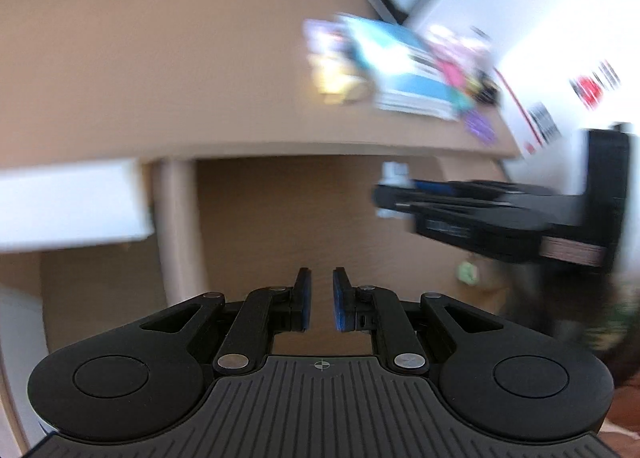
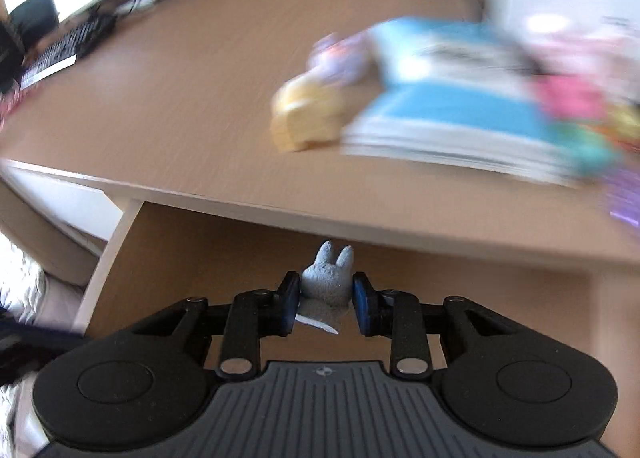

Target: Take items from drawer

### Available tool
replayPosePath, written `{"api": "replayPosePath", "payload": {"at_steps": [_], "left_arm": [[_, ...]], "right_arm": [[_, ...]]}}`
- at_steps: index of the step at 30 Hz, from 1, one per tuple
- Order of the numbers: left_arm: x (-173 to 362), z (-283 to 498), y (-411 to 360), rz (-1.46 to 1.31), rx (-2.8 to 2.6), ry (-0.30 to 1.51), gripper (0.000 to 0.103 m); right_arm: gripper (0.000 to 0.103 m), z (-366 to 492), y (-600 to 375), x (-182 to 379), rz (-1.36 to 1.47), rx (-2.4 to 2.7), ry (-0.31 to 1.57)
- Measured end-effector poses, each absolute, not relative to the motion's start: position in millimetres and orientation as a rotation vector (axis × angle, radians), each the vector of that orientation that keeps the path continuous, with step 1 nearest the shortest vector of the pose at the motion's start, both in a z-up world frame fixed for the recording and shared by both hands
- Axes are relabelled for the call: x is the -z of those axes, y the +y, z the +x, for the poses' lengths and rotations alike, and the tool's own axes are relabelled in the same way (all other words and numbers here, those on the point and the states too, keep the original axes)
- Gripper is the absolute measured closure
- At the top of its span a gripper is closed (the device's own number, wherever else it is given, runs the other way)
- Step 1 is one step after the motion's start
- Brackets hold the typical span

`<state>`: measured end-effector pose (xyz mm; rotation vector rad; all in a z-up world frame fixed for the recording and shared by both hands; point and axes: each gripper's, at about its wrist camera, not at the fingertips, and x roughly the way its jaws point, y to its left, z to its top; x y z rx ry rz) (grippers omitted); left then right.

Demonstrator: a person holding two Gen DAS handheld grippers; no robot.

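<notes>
In the left view, the left gripper is seen with its jaws nearly shut and nothing between them. In the right view, a small grey bunny toy is held between the jaws of the right gripper, just below the desk edge.

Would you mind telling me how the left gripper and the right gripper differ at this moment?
The left gripper holds nothing, while the right gripper has a small grey rabbit figure between its pads. The left gripper's jaws stand nearly together; the right gripper's sit wider, around the figure. Both are black with blue pads, above the open drawer under the desk edge.
</notes>
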<state>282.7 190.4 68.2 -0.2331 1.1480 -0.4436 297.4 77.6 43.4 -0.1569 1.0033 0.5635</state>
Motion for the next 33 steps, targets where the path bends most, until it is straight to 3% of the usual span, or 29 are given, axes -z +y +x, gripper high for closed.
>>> {"api": "replayPosePath", "payload": {"at_steps": [8,13,26,33], "left_arm": [[-53.4,321.2,43.7,0.221,0.991,1.002,0.091],[-31.9,318.9,-30.9,0.562,1.236,0.917,0.091],[15.3,305.8,-105.5,0.805,1.466,0.983,0.088],[26.7,306.7,-124.8,0.828,1.426,0.995,0.075]], "right_arm": [[0.075,266.3,-74.4,-124.5,-0.049,-0.256,0.951],[0.075,243.4,-120.6,-139.5,-0.013,-0.111,0.941],[0.075,193.6,-148.5,-126.9,0.139,-0.014,0.974],[0.075,183.0,-152.5,-126.2,0.157,-0.011,0.968]]}}
